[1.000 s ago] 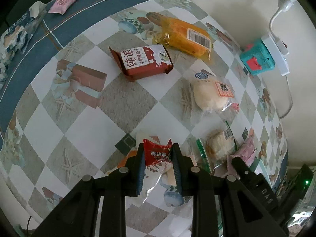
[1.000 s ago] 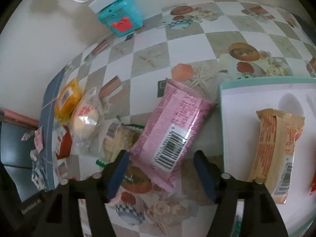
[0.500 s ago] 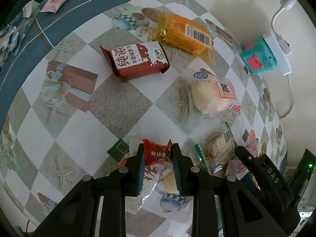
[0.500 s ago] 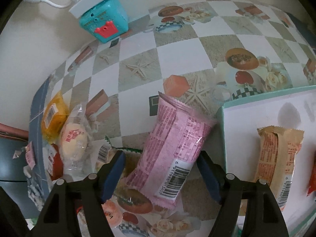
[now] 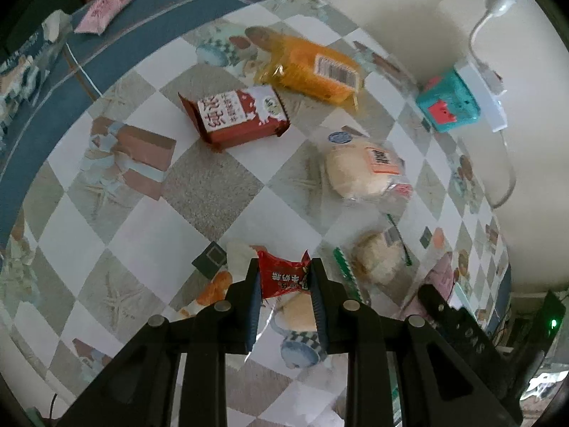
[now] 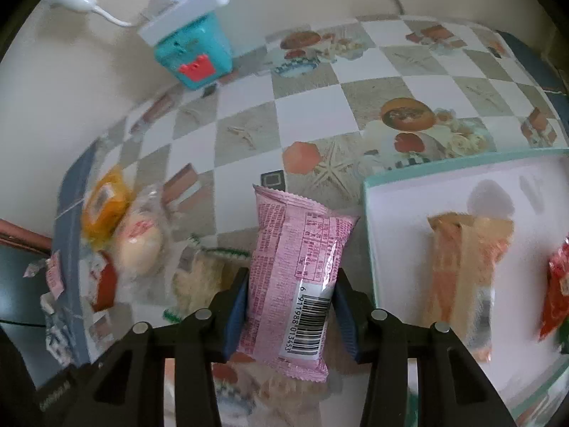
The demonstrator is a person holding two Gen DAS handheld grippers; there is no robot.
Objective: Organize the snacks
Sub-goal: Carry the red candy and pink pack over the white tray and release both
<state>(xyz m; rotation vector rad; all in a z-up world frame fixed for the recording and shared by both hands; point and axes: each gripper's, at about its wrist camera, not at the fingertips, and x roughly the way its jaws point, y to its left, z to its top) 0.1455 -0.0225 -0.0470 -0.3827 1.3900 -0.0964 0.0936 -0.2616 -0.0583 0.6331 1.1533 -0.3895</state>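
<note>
1. The left tongs (image 5: 284,277) are closed tight on a small red-topped snack packet (image 5: 283,279), its clear lower part hanging between the blue pads above the counter (image 5: 117,235).
2. The right tongs (image 6: 290,295) are closing on a pink snack packet (image 6: 297,270); the pads sit against both its sides near the barcode end, and the packet stands lengthwise between them.
3. Just right of the pink snack packet lies a white tray with a teal rim (image 6: 370,235). On it rest an orange wrapped bar (image 6: 466,277) and, at the far right edge, a red packet (image 6: 558,288).
4. In the left wrist view, a red and white milk-biscuit pack (image 5: 234,115) lies on the checked cloth, with an orange packet (image 5: 313,67) just behind it.
5. A round bun in clear wrap (image 5: 359,174) lies to the right, and a pale cake in green-edged wrap (image 5: 377,259) sits nearer, beside the left tongs.
6. A teal box with a red crown mark (image 6: 193,53) stands against the wall under a white power strip (image 6: 185,5).
7. A small pink packet (image 5: 105,12) lies far off on the blue border.
</note>
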